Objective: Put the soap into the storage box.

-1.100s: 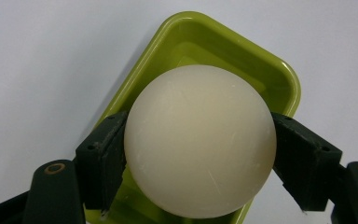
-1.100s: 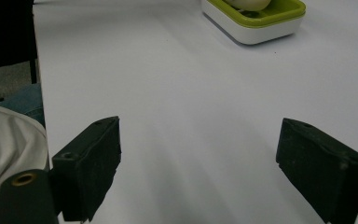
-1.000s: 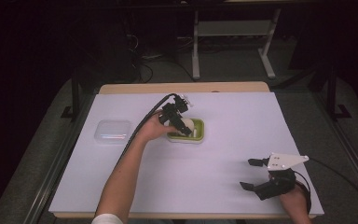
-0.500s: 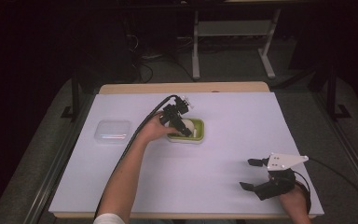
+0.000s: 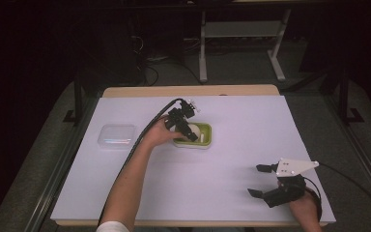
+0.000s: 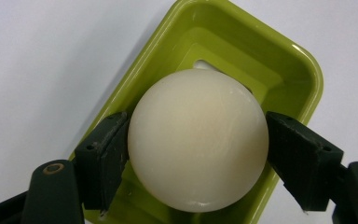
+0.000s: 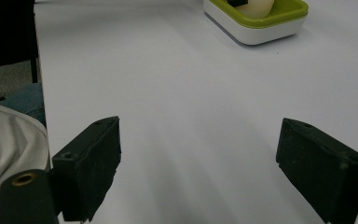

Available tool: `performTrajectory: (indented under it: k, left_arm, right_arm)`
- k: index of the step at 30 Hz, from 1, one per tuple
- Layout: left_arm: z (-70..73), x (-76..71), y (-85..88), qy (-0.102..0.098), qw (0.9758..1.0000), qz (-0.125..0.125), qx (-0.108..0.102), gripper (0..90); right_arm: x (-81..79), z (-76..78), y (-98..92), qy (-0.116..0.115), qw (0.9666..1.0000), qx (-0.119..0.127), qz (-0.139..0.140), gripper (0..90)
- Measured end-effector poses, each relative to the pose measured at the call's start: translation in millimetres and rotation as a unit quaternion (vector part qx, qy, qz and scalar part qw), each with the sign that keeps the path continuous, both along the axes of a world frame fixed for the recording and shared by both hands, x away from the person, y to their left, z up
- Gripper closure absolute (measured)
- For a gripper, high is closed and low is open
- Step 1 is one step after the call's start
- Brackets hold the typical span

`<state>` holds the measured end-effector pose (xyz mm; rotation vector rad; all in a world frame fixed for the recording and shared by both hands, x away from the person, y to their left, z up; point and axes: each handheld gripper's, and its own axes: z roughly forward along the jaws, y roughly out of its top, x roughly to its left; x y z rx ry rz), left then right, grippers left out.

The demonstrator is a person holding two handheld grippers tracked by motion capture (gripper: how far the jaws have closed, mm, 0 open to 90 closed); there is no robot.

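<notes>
High view shows little change: the left hand-held gripper [image 5: 186, 126] stays clamped on the cream ball [image 6: 198, 140] over the green tray [image 5: 206, 138] at frame centre, so placing or lifting is unfinished, while the right hand-held gripper [image 5: 263, 180] rests open at lower right.

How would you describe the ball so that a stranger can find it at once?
Start from the white table; near its middle stands a green tray. The ball is over that tray, gripped between the left tongs. It is the one round, cream, glossy thing; the lidded box to the left is flat and clear.
</notes>
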<state>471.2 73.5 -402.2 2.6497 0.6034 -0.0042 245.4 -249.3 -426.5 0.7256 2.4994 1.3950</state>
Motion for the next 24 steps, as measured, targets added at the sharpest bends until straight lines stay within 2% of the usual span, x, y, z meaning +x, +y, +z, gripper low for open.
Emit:
performTrajectory:
  k: [5,9,14,24]
  left_arm:
    - [4.6,-4.6,-0.4,-0.012,0.9999,-0.004,0.002,23.7]
    - [8.4,-7.8,1.8,-0.014,0.9999,-0.002,-0.002,22.1]
    - [20.2,-15.0,9.1,-0.019,0.9994,-0.007,-0.027,23.7]
    - [28.9,-32.9,26.9,-0.031,0.9983,-0.014,-0.048,22.7]
  right_arm:
    - [0.6,-0.3,0.3,-0.001,1.0000,0.000,0.000,13.1]
    - [0.1,0.0,0.0,-0.001,1.0000,0.000,0.000,13.1]
    - [0.3,-0.3,-2.2,0.000,1.0000,0.000,-0.004,13.1]
    - [0.3,-0.4,-5.2,0.000,0.9999,-0.001,-0.012,13.1]
